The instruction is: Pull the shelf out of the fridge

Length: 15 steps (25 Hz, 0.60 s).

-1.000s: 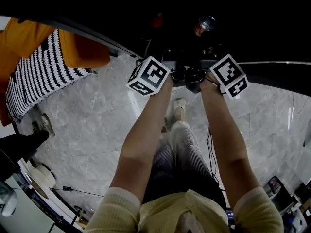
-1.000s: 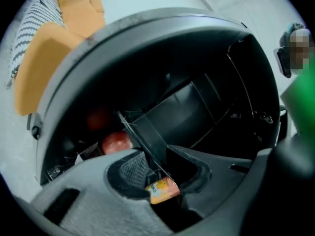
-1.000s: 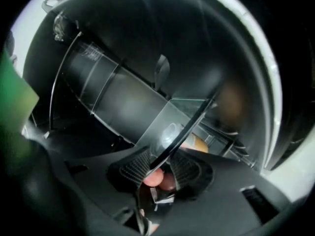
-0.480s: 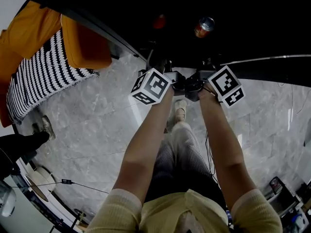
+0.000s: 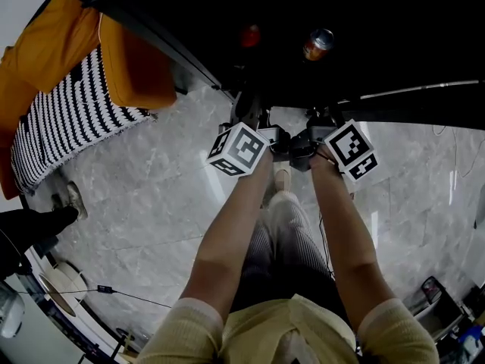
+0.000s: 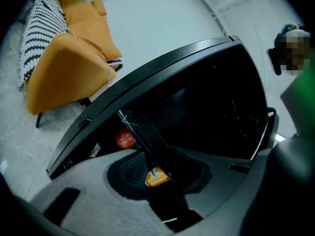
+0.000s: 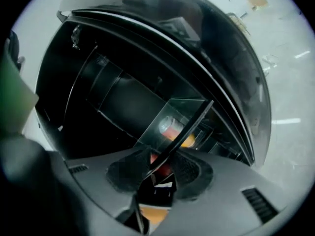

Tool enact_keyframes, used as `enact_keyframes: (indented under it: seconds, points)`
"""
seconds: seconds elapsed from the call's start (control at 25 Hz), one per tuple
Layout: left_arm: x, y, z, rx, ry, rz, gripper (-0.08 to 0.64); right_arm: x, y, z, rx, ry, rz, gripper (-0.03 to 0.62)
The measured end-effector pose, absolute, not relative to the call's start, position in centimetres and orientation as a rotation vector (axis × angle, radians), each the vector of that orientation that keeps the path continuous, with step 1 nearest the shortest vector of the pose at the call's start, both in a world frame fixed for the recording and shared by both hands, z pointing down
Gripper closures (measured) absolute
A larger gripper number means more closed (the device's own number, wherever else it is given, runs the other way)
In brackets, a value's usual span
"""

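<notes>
My left claw (image 6: 164,173) and right claw (image 7: 160,173) each clamp the thin dark front rim of the flat, clear glass shelf (image 7: 170,114). Its pane runs back into the glossy black fridge (image 6: 216,100); a round can (image 5: 318,44) stands deeper in.

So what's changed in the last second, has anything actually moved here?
The left gripper and right gripper have drawn back toward the person, bringing the shelf further out of the fridge. Both stay clamped on its edge. The can and orange chair have not moved.
</notes>
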<state>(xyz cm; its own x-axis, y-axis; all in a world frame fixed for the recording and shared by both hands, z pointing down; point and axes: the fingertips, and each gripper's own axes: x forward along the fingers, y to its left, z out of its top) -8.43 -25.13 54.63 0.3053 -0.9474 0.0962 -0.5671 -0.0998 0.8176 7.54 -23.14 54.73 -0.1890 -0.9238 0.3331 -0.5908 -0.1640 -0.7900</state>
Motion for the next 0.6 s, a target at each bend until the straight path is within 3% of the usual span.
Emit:
enact_keyframes:
  seconds: [0.6]
  points:
    - [-8.5,-22.5,55.5,1.737,-1.339,-0.596,0.454,7.6,-20.6,55.4,-1.705,1.723,-1.319,0.462]
